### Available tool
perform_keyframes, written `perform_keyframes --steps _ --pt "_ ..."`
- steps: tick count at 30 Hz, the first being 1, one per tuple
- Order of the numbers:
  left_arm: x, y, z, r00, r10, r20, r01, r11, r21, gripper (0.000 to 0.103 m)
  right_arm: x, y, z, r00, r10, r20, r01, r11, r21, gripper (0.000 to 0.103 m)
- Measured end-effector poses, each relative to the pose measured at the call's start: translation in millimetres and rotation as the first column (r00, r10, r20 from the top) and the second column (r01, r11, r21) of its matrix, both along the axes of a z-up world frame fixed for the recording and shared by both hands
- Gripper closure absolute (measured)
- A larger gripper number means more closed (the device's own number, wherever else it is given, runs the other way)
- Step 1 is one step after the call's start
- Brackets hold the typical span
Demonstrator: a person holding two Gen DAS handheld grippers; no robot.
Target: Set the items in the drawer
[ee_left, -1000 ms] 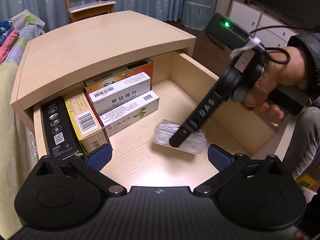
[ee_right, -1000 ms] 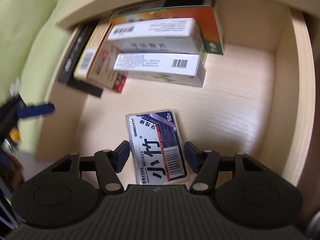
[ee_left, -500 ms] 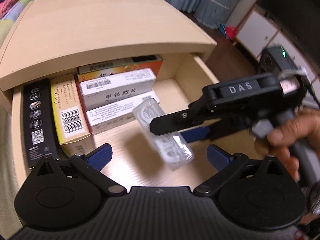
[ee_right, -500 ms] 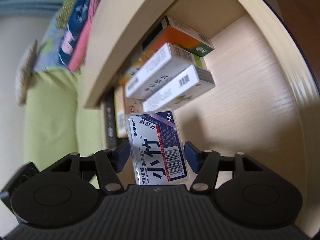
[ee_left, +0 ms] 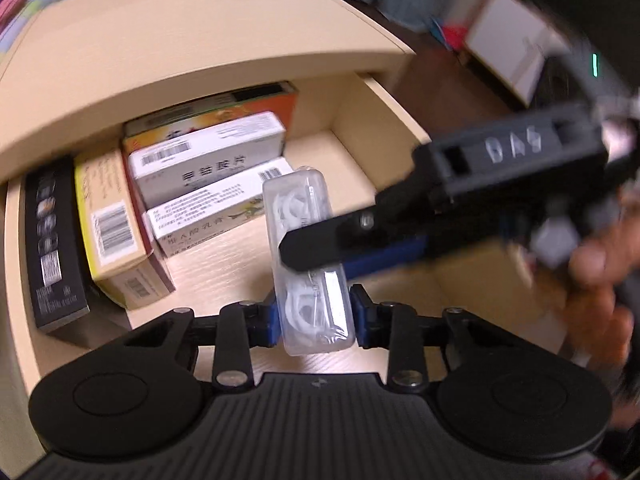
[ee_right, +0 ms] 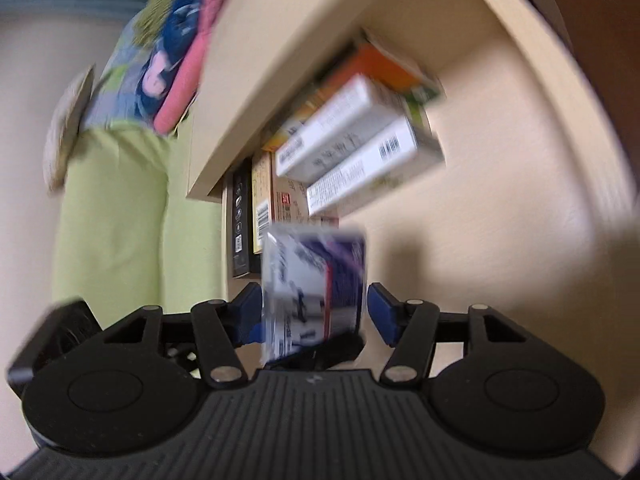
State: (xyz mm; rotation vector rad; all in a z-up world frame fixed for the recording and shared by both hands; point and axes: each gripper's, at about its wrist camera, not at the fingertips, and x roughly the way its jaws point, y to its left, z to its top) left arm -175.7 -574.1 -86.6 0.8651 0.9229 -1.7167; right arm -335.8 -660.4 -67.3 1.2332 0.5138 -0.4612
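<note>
I am working over the open drawer [ee_left: 352, 148], boxes stacked at its back-left. My left gripper [ee_left: 314, 316] is closing on the clear floss-pick case [ee_left: 306, 248] while my right gripper [ee_right: 314, 312] is clamping it crosswise above the drawer floor. Next, I judge, one gripper must let go.

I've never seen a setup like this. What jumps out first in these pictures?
A clear plastic case of white floss picks hangs over the open wooden drawer, pinched by both the left gripper and the right gripper. Behind it, medicine boxes crowd the drawer's back left corner. A person's hand holds the right gripper at the right edge.
</note>
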Motion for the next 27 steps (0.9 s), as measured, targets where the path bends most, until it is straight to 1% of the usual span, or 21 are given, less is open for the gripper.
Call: perform_keyframes --steps 1,2,3,4,6,8,9,10,12,15,16,18,19,20,21,23,24,25,26,27 --pt "-2.8 1.2 1.0 0.998 -0.043 0.037 0.043 0.999 0.001 0.065 0.0 -0.1 12.3 0.999 0.037 -0.037 -0.041 0.995 -0.094 0.046" --pt "-4.9 2.6 2.1 0.994 -0.085 0.073 0.085 0.996 0.002 0.065 0.9 0.4 24.5 0.994 0.079 -0.074 -0.092 0.978 -0.186 0.046" --pt "-5.8 4.5 3.3 0.987 -0.123 0.105 0.123 0.992 0.005 0.065 3.3 1.8 35.3 0.985 0.127 -0.115 -0.154 0.950 -0.271 0.046" --pt "-6.1 6.2 4.3 0.979 -0.157 0.131 0.157 0.988 0.009 0.067 6.6 4.3 44.7 0.972 0.170 -0.161 -0.217 0.912 -0.347 0.046" --pt "-4.8 8.9 4.8 0.964 -0.214 0.160 0.213 0.977 0.023 0.067 14.6 11.6 61.2 0.932 0.259 -0.252 -0.351 0.815 -0.461 0.045" --pt "-4.4 11.2 2.4 0.947 -0.268 0.180 0.265 0.963 0.042 0.067 25.7 21.5 72.1 0.872 0.353 -0.339 -0.487 0.699 -0.524 0.046" --pt "-4.9 11.9 0.2 0.938 -0.292 0.188 0.287 0.957 0.051 0.067 31.9 27.1 75.9 0.834 0.394 -0.387 -0.551 0.633 -0.544 0.046" --pt "-5.5 12.1 -2.6 0.931 -0.311 0.192 0.304 0.951 0.061 0.067 38.6 34.1 77.1 0.789 0.430 -0.439 -0.614 0.562 -0.554 0.046" --pt "-6.9 11.6 -9.3 0.917 -0.342 0.205 0.333 0.940 0.078 0.067 49.4 47.4 75.7 0.691 0.482 -0.538 -0.722 0.421 -0.550 0.047" --pt "-8.6 11.1 -18.8 0.896 -0.383 0.222 0.371 0.924 0.095 0.067 63.8 66.6 61.7 0.525 0.519 -0.675 -0.842 0.203 -0.500 0.047" --pt "-8.9 11.2 -21.3 0.890 -0.396 0.226 0.384 0.918 0.096 0.067 67.6 72.5 54.9 0.474 0.521 -0.709 -0.867 0.138 -0.479 0.047" --pt "-8.9 12.5 -24.8 0.876 -0.426 0.224 0.417 0.905 0.088 0.067 74.3 80.2 41.1 0.388 0.532 -0.752 -0.898 0.037 -0.438 0.047" --pt "-8.6 13.5 -26.1 0.870 -0.443 0.219 0.436 0.896 0.082 0.067 77.9 82.3 34.6 0.353 0.542 -0.763 -0.908 0.001 -0.418 0.047" --pt "-8.0 14.2 -27.4 0.864 -0.456 0.212 0.451 0.889 0.076 0.067 81.4 82.2 28.8 0.330 0.552 -0.766 -0.914 -0.015 -0.405 0.047" --pt "-7.1 14.7 -28.7 0.862 -0.463 0.205 0.458 0.886 0.073 0.067 84.6 80.9 23.8 0.318 0.557 -0.768 -0.918 -0.022 -0.396 0.047" --pt "-5.1 15.6 -31.6 0.858 -0.473 0.198 0.469 0.880 0.069 0.067 90.6 78.3 16.4 0.304 0.561 -0.770 -0.924 -0.024 -0.382 0.047" --pt "-3.7 15.3 -33.3 0.859 -0.472 0.198 0.467 0.881 0.073 0.067 92.6 77.5 14.0 0.302 0.560 -0.772 -0.926 -0.021 -0.378 0.047" --pt "-2.4 15.0 -35.0 0.860 -0.471 0.198 0.465 0.882 0.078 0.067 94.7 77.3 12.2 0.301 0.562 -0.770 -0.927 -0.016 -0.374 0.051" --pt "-1.0 14.7 -36.6 0.861 -0.469 0.197 0.463 0.883 0.083 0.067 95.9 77.5 11.7 0.299 0.570 -0.765 -0.929 -0.007 -0.369 0.060" --pt "0.3 14.4 -38.3 0.861 -0.468 0.197 0.460 0.884 0.087 0.067 95.9 78.1 11.6 0.299 0.575 -0.761 -0.931 0.001 -0.365 0.060"
